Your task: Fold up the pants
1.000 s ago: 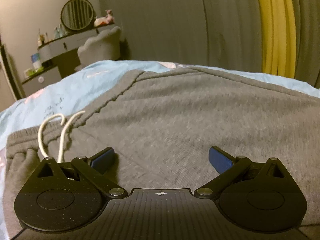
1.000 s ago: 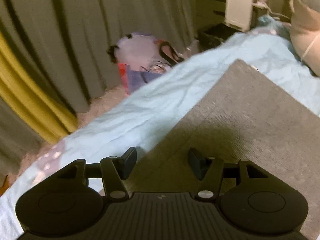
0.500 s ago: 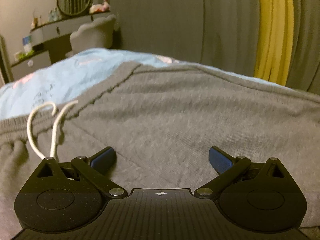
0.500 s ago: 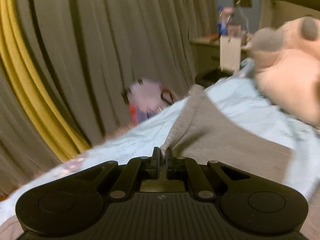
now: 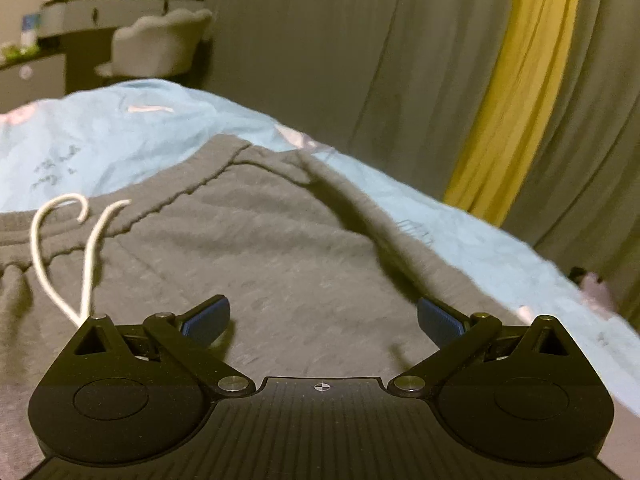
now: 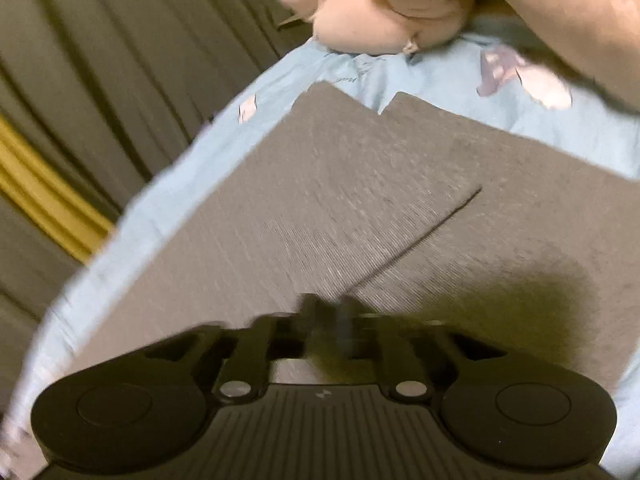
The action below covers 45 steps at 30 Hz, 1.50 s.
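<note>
Grey knit pants were seen spread flat on a light blue bedsheet, one layer overlapping another. The black two-finger right gripper, blurred, was opening above the fabric, nothing visibly between its jaws.

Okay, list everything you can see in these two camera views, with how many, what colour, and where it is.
pants: one, grey, spread flat on the bed, legs side by side in the right wrist view
drawstring: one, white, two ends loose at the waistband
bedsheet: one, light blue, under the pants
curtains: grey, behind the bed
yellow curtain strip: one, right of the grey panels
plush toy: one, pinkish, at the far end of the bed
chair: one, pale, beside the dresser
dresser: one, far left, small items on top, too blurred to name
left gripper: one, black with blue pads, open above the pants
right gripper: one, black, blurred, jaws opening over the pants
</note>
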Tool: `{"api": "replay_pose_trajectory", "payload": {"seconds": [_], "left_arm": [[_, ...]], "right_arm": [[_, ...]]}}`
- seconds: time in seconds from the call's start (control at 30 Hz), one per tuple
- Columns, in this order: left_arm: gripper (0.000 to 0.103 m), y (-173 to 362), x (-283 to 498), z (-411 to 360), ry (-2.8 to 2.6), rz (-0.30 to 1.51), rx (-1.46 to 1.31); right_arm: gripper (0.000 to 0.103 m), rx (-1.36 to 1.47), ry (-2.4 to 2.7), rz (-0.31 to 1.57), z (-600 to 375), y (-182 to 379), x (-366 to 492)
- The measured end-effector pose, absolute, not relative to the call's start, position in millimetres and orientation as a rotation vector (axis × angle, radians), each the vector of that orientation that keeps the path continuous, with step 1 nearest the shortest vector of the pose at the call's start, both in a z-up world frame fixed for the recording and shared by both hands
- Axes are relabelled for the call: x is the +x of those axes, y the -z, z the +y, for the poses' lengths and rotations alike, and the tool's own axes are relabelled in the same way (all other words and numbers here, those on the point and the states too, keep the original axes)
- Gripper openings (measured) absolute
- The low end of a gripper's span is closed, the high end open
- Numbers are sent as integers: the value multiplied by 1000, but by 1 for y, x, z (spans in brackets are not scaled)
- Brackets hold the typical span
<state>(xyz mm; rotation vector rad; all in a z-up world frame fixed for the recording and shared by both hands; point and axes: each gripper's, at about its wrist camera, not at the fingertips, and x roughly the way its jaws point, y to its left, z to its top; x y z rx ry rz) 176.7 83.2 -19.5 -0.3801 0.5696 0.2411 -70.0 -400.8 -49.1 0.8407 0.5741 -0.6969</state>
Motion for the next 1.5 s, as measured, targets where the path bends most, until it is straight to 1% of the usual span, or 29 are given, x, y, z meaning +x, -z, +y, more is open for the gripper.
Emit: {"api": "replay_pose_trajectory", "payload": {"seconds": [0.03,0.1,0.2,0.23,0.27,0.33,0.47,0.5,0.53,0.6,0.63,0.67,0.7,0.73,0.77,0.8,0.93,1.0,1.1,1.2,1.27,1.33,1.47,1.5], "left_arm": [[103,17,178,86,-230,569,-388],[103,8,185,92,-205,566,-407],[103,-11,203,94,-183,534,-351],[103,-14,209,93,-182,528,-333],[103,-18,219,93,-187,530,-319],[103,-18,244,93,-155,580,-314],[103,-4,293,99,-118,737,-373],[100,-1,300,102,-119,753,-396],[96,2,306,104,-129,762,-419],[65,10,322,109,-134,805,-457],[59,17,329,114,-125,838,-475],[44,24,337,115,-115,884,-489],[28,28,341,116,-127,915,-499],[19,29,340,118,-137,924,-511],[12,26,337,121,-124,916,-531],[10,21,333,122,-122,903,-534],[9,-25,300,130,-57,816,-484],[9,-50,279,137,-1,770,-489],[10,-81,220,156,84,686,-534],[10,-91,147,175,147,636,-561],[10,-77,106,183,155,658,-554],[12,-49,78,188,115,747,-520],[12,26,58,200,-11,961,-534],[16,38,56,202,-47,995,-527]], "right_arm": [[52,855,707,553,-403,51,-71],[51,864,698,538,-403,57,-70],[50,867,664,518,-410,61,-66],[44,882,653,508,-414,61,-63],[28,903,649,499,-419,65,-61],[5,926,645,481,-425,69,-60],[7,969,625,478,-430,76,-59],[7,986,620,471,-434,77,-59],[8,1005,618,465,-436,79,-59],[8,1048,612,457,-443,83,-60],[8,1068,611,451,-446,85,-59],[8,1075,608,453,-445,85,-61],[8,1072,608,455,-447,85,-60],[8,1069,609,456,-448,84,-58],[7,1062,607,461,-448,84,-57],[6,1046,611,473,-448,82,-55],[5,959,608,511,-449,60,-48],[5,939,582,457,-451,37,-54],[5,948,547,357,-456,3,-80],[5,973,511,290,-460,-20,-122],[5,943,497,301,-458,-24,-147],[5,884,514,373,-455,-17,-163],[5,901,592,608,-463,31,-168],[5,918,609,648,-464,42,-167]]}}
